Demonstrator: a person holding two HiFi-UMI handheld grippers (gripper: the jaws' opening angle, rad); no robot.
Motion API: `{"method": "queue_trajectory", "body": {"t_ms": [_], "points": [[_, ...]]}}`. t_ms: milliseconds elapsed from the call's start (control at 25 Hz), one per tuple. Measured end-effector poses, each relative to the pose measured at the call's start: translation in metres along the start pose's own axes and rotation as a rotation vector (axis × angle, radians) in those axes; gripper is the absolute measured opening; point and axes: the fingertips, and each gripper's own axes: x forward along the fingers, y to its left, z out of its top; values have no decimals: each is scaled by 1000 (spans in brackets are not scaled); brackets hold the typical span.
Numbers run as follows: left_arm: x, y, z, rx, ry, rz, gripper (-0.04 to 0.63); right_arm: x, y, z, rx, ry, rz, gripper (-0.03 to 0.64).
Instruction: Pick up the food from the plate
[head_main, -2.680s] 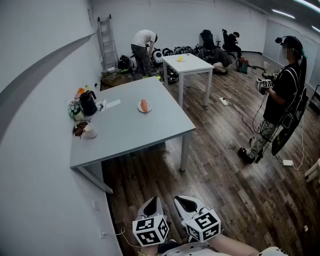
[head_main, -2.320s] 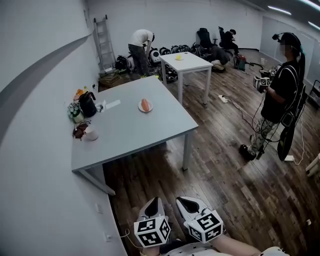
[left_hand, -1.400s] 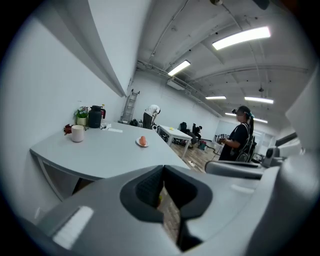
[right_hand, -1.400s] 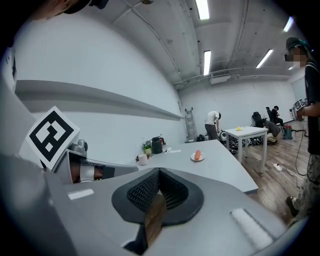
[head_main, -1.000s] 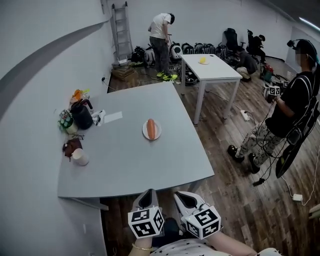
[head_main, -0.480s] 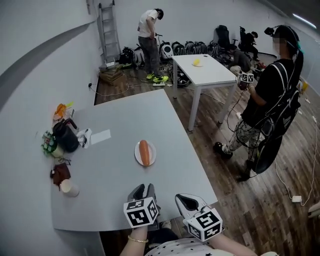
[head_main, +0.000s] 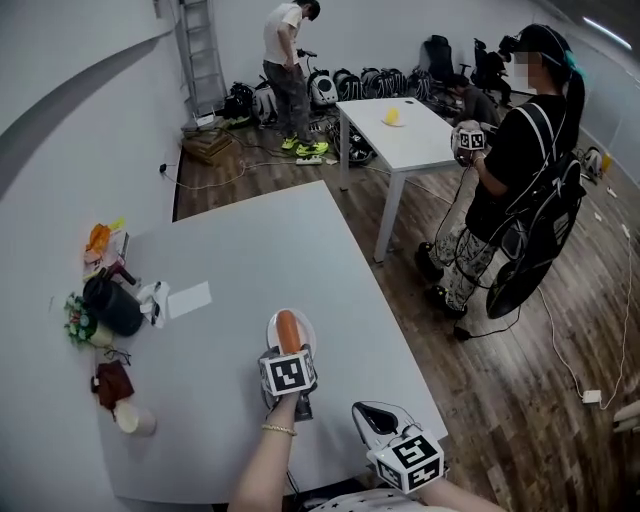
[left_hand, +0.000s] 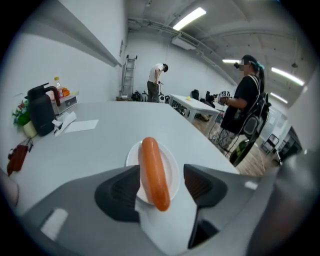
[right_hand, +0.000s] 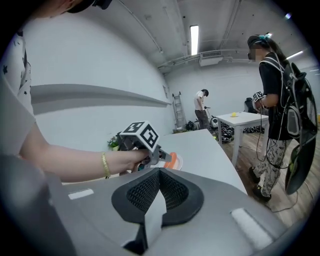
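An orange sausage (head_main: 288, 329) lies on a small white plate (head_main: 271, 327) on the grey table (head_main: 250, 260). My left gripper (head_main: 288, 351) reaches over the plate's near rim. In the left gripper view its jaws are opening, and the sausage (left_hand: 151, 167) runs lengthwise between them on the plate (left_hand: 173, 165), nearer the left jaw; neither pad presses on it. My right gripper (head_main: 374, 414) hangs back at the table's near edge, its jaws (right_hand: 159, 173) together and holding nothing. The right gripper view shows the left gripper's marker cube (right_hand: 140, 135) at the plate (right_hand: 177, 162).
A black kettle (head_main: 112, 306), clutter and a paper sheet (head_main: 188, 298) sit at the table's left, a cup (head_main: 129, 420) near its front corner. A person with grippers (head_main: 510, 170) stands right of the table. A white table (head_main: 400, 130) and another person (head_main: 284, 45) are behind.
The view closed in on the grey table. My left gripper went forward from near my body to the plate and its jaws came apart around the sausage. The right gripper stayed low.
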Motion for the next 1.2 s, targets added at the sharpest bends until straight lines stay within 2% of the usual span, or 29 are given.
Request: {"method": "queue_trajectory", "body": {"t_ms": [200,400,720,840,920,1200], "points": [[60,13,12,16,100,33,272,20,-6,-10,22,59,2,-2],[91,20,12,62,196,94,275,29,-12,-15,34,90,2,-2],[98,26,14,10,204,92,242,42,-16,-9,31,80,-1,-2],[95,27,13,14,186,96,232,42,-13,-7,21,77,6,-2],[87,28,17,18,147,89,230,41,-11,-7,16,76,9,-2],[7,4,28,-33,-74,-49,221,42,-9,1,-17,57,20,-2]]}}
